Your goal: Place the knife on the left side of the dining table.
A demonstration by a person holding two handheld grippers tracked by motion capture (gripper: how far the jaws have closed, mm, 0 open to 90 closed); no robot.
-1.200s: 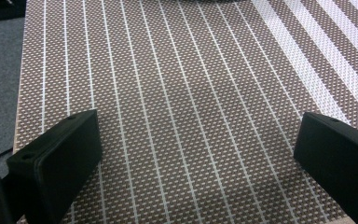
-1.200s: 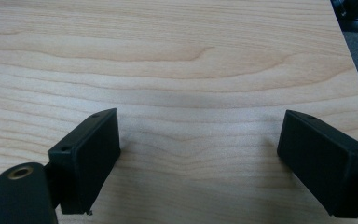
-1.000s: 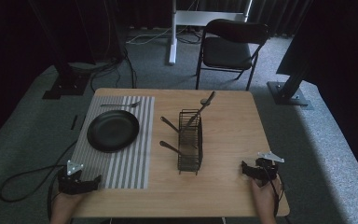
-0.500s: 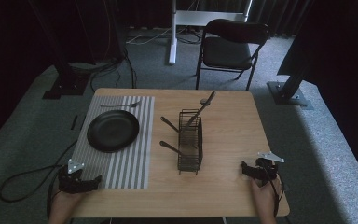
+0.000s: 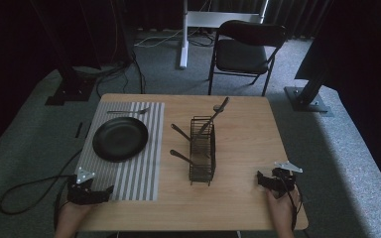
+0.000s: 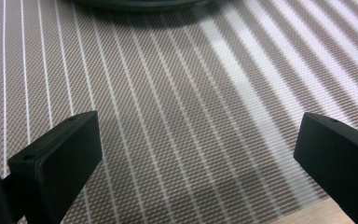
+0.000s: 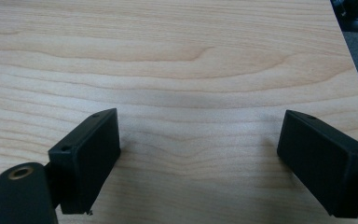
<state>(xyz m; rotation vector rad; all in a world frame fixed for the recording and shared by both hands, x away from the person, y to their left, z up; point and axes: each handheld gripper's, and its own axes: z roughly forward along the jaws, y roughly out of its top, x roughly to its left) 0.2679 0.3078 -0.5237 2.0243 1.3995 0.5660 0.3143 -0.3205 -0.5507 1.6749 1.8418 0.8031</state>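
Presently: left gripper over striped placemat, right gripper on bare surface; jaws spread, empty, parked short of cutlery rack.

**Table and what we find lying on it**

We record a light wooden table with rounded corners, standing on grey carpet. At nine o'clock lies a striped grey placemat, running from the far edge almost to the near one. At the centre stands a black wire caddy, upright, its base on bare wood, just beside the placemat's three o'clock edge. From three to six o'clock we see bare wood grain.
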